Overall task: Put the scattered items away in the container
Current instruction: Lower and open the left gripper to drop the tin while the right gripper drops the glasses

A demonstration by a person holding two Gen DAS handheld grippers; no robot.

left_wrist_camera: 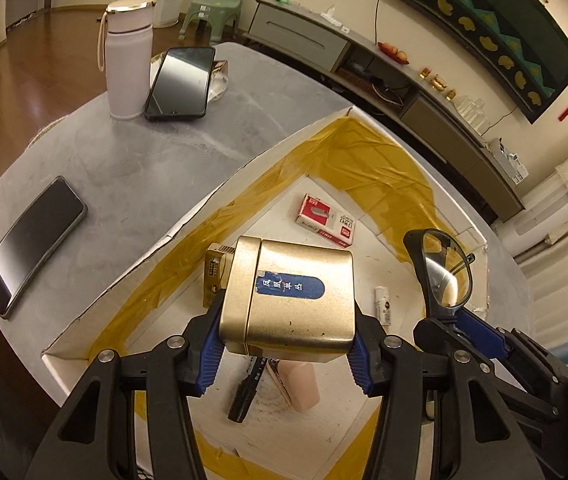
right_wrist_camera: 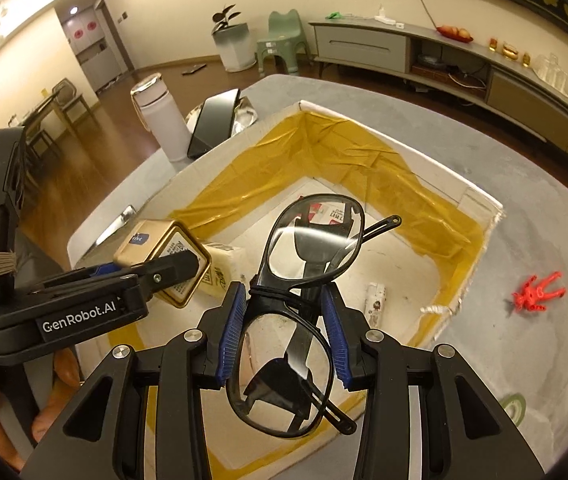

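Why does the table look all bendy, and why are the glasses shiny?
Left wrist view: the fisheye lens bends the grey table edge and blacks out the corners. Right wrist view: warm room lamps glare off the glasses held in the right tongs; the gold tin gleams too.

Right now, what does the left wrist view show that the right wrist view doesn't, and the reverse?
Only left wrist: a second phone lying flat on the table's near-left, and a black marker and pink eraser-like block on the box floor.
Only right wrist: a red toy figure on the table outside the box.
Both: the left hand-held gripper shut on the gold tin, the right hand-held gripper shut on the black glasses, the tape-lined box, white bottle, and propped phone.
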